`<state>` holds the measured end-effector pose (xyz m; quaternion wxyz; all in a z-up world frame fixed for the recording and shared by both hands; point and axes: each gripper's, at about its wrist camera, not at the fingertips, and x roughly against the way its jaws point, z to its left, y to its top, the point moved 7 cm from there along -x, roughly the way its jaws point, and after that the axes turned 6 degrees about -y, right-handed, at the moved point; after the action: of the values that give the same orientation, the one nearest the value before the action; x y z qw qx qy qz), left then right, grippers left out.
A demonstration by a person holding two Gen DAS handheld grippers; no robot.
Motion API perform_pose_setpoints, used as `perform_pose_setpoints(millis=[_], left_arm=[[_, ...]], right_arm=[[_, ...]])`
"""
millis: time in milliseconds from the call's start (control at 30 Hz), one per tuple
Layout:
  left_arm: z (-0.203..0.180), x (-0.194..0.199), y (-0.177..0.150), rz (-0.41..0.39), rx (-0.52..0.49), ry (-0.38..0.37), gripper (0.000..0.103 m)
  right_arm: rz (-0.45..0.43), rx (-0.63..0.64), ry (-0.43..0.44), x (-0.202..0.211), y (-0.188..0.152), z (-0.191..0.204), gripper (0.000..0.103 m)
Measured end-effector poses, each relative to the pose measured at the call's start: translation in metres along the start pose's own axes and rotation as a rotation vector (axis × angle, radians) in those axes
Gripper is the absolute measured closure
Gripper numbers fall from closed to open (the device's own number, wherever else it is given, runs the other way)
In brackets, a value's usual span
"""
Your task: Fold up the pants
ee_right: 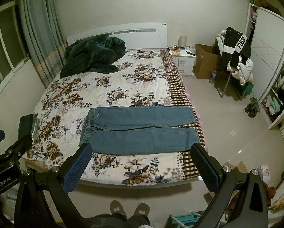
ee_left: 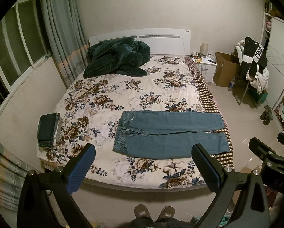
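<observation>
Blue jeans (ee_left: 168,133) lie flat on the floral bedspread (ee_left: 122,87), waistband to the left, legs reaching the bed's right edge. They also show in the right wrist view (ee_right: 142,131). My left gripper (ee_left: 143,152) is open and empty, held above the bed's foot, short of the jeans. My right gripper (ee_right: 142,152) is open and empty too, at the jeans' near edge in view. The right gripper also shows at the right of the left wrist view (ee_left: 265,152).
A stack of folded dark jeans (ee_left: 47,129) sits at the bed's left edge. A dark green blanket (ee_left: 117,57) is heaped near the headboard. A nightstand (ee_left: 206,64), cardboard box (ee_left: 225,70) and a chair with clothes (ee_left: 254,64) stand right. My slippers (ee_left: 154,211) are at the foot.
</observation>
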<state>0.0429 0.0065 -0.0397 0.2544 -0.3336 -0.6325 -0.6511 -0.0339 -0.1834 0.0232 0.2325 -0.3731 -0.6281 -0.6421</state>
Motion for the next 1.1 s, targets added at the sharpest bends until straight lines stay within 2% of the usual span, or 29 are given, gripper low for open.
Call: perform_pose_setpoints(millis=[1100], left_arm=[[-0.0007,0.0029,0.0010,-0.007,0.002,-0.005,0.000]], right_arm=[[-0.006,0.006,-0.001,0.0043,0.0004,0.0022,0.000]])
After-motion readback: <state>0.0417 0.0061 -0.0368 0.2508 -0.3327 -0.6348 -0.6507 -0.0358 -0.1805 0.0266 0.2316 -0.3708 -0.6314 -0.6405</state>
